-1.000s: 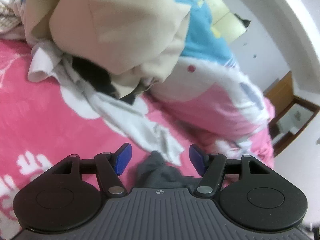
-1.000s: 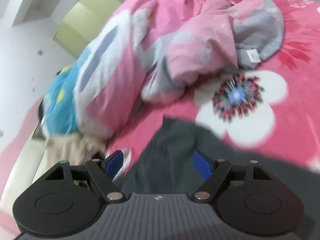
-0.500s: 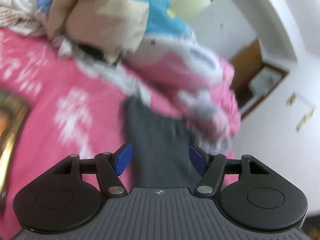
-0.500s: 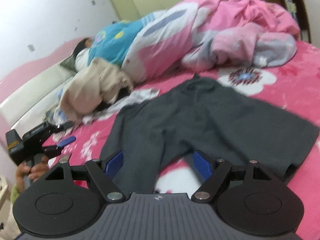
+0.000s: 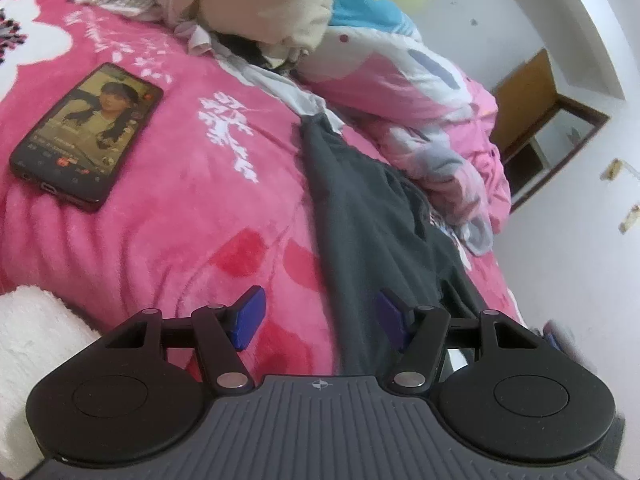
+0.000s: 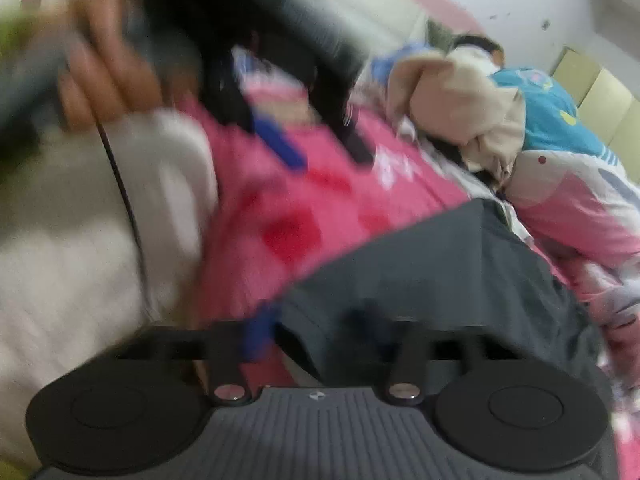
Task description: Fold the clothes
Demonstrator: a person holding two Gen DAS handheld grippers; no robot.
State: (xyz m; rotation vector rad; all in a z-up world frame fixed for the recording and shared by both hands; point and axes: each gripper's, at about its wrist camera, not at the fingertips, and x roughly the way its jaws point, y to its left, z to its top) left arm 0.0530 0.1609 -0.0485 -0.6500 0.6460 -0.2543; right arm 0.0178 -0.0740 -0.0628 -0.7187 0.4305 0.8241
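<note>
Dark grey shorts (image 5: 360, 208) lie spread on the pink flowered blanket (image 5: 192, 208). My left gripper (image 5: 320, 316) hovers low over their near end. Its jaws are closing slightly but stand wide, with the shorts' edge between the blue pads (image 5: 250, 316) and not pressed. The right wrist view is blurred. My right gripper (image 6: 308, 328) is at the shorts' (image 6: 440, 264) near hem, its jaws closing with cloth between them and a gap still showing. The same view shows the left gripper (image 6: 320, 152) at upper left, held by a hand (image 6: 104, 72).
A phone (image 5: 86, 136) with a lit screen lies on the blanket to the left. A heap of beige and white clothes (image 5: 260, 4) sits at the far end beside a pink-and-blue duvet (image 5: 420, 100). A white fluffy sleeve (image 5: 32, 340) fills the near left corner.
The left view has pulled back from the clothes heap, and the phone and the full length of the shorts now show. The right gripper has rolled, dropped to the shorts' hem and narrowed its jaws.
</note>
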